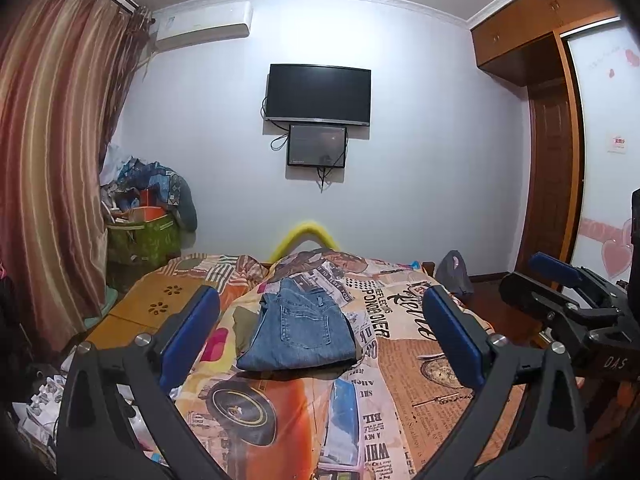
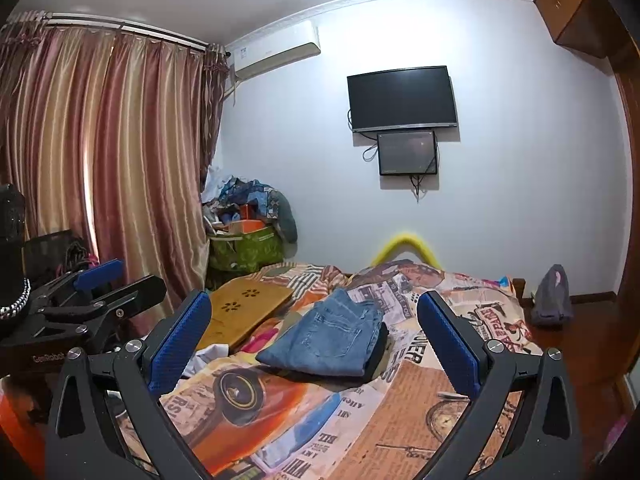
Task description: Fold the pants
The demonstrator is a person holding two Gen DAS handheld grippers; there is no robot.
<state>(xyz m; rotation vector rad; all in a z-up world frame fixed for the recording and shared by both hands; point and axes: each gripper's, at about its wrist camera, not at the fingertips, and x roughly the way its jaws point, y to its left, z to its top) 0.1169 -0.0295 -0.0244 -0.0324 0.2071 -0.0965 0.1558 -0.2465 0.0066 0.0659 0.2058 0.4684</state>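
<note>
The left gripper [image 1: 320,332] and right gripper [image 2: 314,336] hang wide apart, holding nothing (both above the bed's near edge), while the jeans [image 1: 300,332] lie folded mid-bed, so I think folding looks finished.

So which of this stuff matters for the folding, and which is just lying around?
For the job:
jeans, folded on the bedspread
left tongs, open
right tongs, open

Lying about:
wooden lap tray
green bag
grey bag
television
</note>
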